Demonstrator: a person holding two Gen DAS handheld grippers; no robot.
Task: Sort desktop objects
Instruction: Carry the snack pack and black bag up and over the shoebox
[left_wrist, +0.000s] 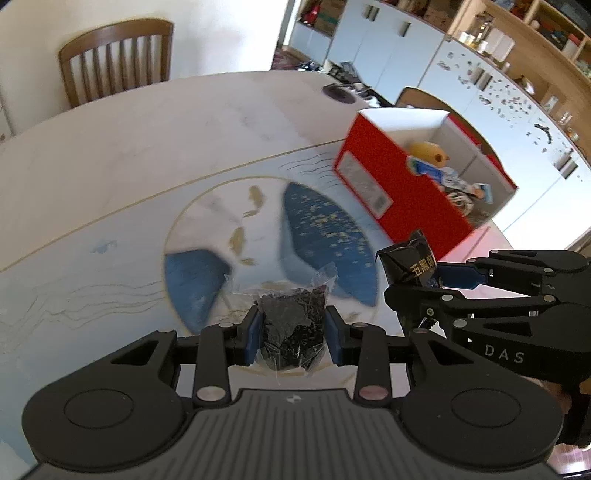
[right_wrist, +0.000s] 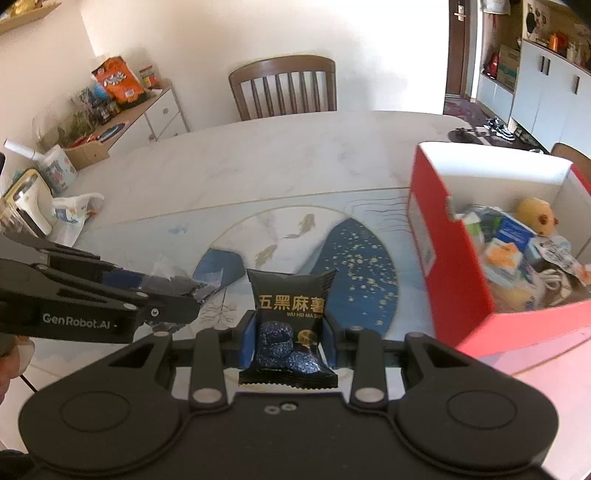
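1. Here the left tongs clamp a clear packet of dark bits above the counter.
2. The right tongs grip a black snack pouch.
3. A red box stands to the right, holding mixed items.

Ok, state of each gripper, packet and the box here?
Left gripper: shut on clear bag.
Clear bag: held off the table between the fingers.
Right gripper: shut on black packet.
Black packet: held upright, sealed.
Red box: open, on the table, partly filled.
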